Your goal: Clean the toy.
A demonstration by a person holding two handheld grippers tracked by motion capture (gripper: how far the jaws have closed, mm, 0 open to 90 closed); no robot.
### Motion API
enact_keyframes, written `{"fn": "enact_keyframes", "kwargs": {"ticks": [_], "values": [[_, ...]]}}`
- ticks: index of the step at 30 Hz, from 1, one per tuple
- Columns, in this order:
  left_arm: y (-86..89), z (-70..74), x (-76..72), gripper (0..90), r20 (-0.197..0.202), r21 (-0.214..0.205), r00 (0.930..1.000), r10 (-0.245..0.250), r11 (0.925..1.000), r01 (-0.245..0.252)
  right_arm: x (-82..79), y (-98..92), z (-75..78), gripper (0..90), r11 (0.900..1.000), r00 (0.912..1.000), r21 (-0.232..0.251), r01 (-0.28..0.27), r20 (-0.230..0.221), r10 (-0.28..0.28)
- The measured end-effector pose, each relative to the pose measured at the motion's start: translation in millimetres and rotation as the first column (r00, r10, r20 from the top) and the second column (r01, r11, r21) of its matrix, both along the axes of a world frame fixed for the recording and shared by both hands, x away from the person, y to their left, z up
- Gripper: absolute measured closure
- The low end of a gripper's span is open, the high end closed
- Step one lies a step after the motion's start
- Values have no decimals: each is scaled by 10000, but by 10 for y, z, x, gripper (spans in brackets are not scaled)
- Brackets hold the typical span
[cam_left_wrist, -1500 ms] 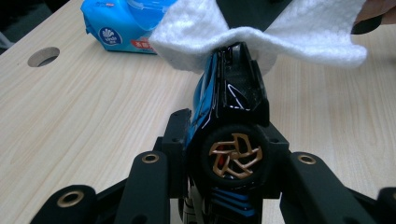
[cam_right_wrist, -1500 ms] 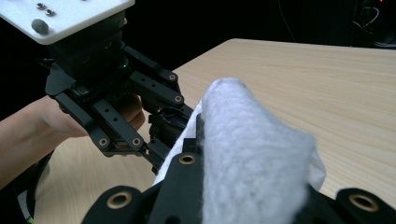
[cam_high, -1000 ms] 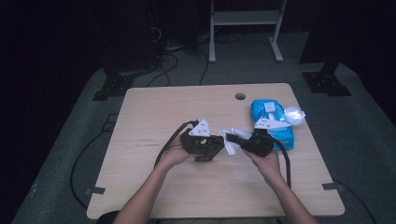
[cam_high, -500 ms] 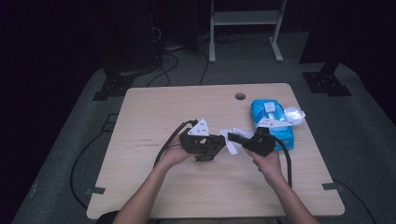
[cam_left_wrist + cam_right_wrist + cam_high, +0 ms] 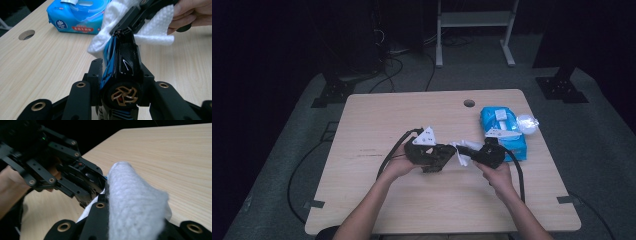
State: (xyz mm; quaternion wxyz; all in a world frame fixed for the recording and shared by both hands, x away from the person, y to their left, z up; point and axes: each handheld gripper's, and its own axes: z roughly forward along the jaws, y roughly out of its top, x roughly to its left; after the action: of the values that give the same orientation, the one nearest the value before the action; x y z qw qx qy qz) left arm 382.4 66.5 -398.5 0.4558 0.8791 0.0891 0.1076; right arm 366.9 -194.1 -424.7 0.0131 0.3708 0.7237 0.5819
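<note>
My left gripper [image 5: 439, 156] is shut on a glossy black and blue toy car [image 5: 123, 62] with a gold-spoked wheel, held nose away from its camera. My right gripper [image 5: 468, 151] is shut on a white wipe [image 5: 152, 27], which is folded over its jaws. The wipe [image 5: 132, 200] presses on the far end of the car. Both grippers meet just above the middle of the wooden table [image 5: 377, 125], the left one's black linkages [image 5: 62, 175] close in front of the right gripper view.
A blue pack of wet wipes [image 5: 504, 131] with its lid flap open lies at the table's right side, also seen as the pack [image 5: 77, 17] behind the car. A round cable hole [image 5: 469, 103] sits near the far edge. Cables trail from both grippers.
The right gripper has shifted the wipe a little lower and closer against the car. The left gripper has hardly moved.
</note>
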Motion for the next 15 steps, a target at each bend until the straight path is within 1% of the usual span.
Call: {"fn": "enact_keyframes", "kwargs": {"ticks": [1, 2, 4, 5, 6, 8, 10, 11, 12, 13, 15], "values": [[-6, -1, -1, 644, -4, -50, 10000, -15, 10000, 15, -18, -21, 52, 841, 9999, 9999, 100, 67, 145, -68], [-12, -1, -2, 644, 15, -61, 10000, -4, 10000, 4, -18, -21, 52, 841, 9999, 9999, 100, 67, 145, -68], [-28, -1, -3, 644, 74, -43, 10000, 11, 10000, -11, -37, -38, 89, 842, 9995, 9997, 288, 126, 215, -132], [-41, -4, -6, 644, 96, -17, 10000, 5, 10000, -4, -44, -51, 110, 841, 9990, 9995, 446, 56, 306, -70], [-56, -3, -10, 644, 154, 57, 9999, 11, 10000, -12, -51, -49, 133, 841, 9984, 9996, 557, -30, 291, 14], [-84, -3, -18, 645, 292, 148, 9996, 21, 9999, -25, -71, -26, 191, 841, 9991, 9985, 409, -56, 551, 33], [-105, 5, -28, 644, 515, 441, 9987, 48, 9990, -71, -78, -14, 219, 840, 9995, 9975, 317, -80, 698, 57], [-104, 9, -27, 644, 459, 537, 9989, 52, 9985, -77, -81, -8, 215, 840, 9999, 9972, 167, -28, 753, 15], [-104, 9, -27, 643, 459, 537, 9989, 52, 9985, -77, -81, -8, 215, 840, 9999, 9972, 167, -28, 753, 15], [-102, 7, -27, 643, 374, 477, 9992, 140, 9987, -158, -79, -10, 203, 840, 10000, 9972, 85, -4, 754, -2], [-90, 12, -11, 643, 342, 546, 9990, 292, 9980, -311, -69, -13, 167, 837, 10000, 9980, 28, 69, 621, -71]]}}
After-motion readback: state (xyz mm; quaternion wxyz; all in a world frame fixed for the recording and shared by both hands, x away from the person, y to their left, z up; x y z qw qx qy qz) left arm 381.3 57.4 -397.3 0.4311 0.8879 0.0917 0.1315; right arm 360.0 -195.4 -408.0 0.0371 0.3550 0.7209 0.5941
